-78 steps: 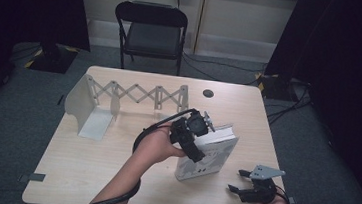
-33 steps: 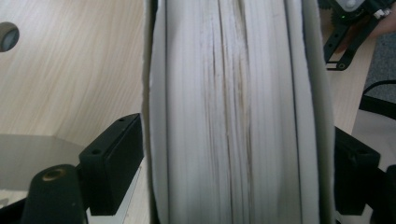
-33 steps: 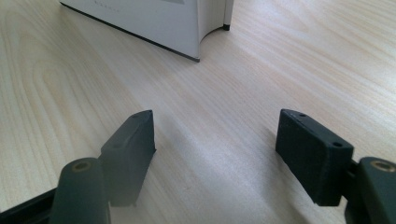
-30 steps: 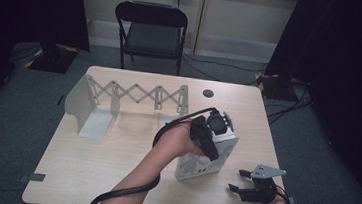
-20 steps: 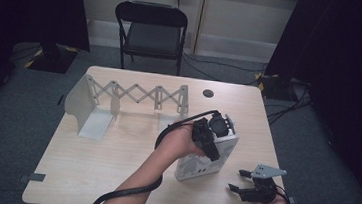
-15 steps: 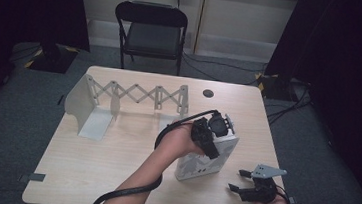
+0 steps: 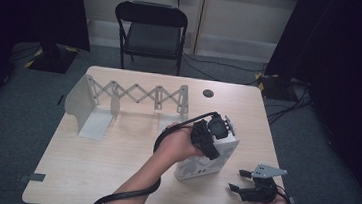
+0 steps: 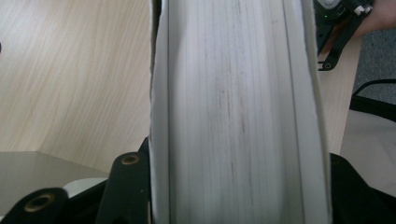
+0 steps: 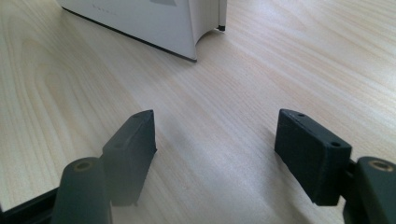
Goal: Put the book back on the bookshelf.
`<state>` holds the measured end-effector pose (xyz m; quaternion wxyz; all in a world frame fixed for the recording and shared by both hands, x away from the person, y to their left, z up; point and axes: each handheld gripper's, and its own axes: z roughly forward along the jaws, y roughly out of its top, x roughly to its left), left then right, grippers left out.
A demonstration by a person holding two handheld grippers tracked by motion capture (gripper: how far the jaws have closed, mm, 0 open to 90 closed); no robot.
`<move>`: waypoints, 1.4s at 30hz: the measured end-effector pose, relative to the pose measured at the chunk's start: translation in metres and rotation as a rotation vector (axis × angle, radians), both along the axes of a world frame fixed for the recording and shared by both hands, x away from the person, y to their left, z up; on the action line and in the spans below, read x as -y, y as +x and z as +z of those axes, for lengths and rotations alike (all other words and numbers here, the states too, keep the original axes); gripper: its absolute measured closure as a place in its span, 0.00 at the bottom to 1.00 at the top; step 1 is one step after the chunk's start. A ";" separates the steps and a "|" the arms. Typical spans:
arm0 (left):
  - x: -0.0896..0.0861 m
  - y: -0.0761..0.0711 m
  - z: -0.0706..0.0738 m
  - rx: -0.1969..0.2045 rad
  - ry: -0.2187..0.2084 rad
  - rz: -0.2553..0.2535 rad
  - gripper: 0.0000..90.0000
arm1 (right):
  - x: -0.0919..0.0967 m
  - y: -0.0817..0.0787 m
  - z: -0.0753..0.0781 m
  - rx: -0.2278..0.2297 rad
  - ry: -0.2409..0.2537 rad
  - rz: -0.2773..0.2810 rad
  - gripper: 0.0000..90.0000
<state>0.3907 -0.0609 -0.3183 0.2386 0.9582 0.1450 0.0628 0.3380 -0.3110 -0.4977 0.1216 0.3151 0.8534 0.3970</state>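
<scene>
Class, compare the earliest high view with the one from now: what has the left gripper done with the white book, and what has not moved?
The left gripper, shut on the white book, has carried it a little toward the far right of the table and stood it more upright on its lower edge. The right gripper stays open and resting near the table's front right corner. The folding rack has not moved.

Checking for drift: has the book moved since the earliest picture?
Yes. The book, clamped by the left gripper, shifted away from the person, toward the accordion rack.
</scene>
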 end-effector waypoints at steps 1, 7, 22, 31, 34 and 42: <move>0.000 0.000 0.000 0.000 0.000 0.000 0.58 | 0.000 0.000 0.000 0.000 0.000 0.000 0.32; -0.009 -0.001 0.001 -0.003 -0.011 0.028 0.58 | 0.000 0.000 0.000 -0.002 0.004 -0.001 0.32; -0.029 -0.003 0.003 0.022 -0.004 0.079 0.59 | 0.001 0.000 0.000 -0.003 0.004 -0.004 0.33; -0.040 -0.002 0.003 0.000 0.005 0.112 0.59 | 0.001 0.000 0.000 -0.003 0.006 -0.005 0.33; -0.044 -0.003 0.005 -0.002 0.015 0.125 0.59 | 0.001 0.000 0.000 -0.003 0.004 -0.005 0.33; -0.052 -0.004 0.012 -0.002 0.018 0.135 0.59 | -0.002 -0.001 0.000 0.017 -0.020 0.005 0.31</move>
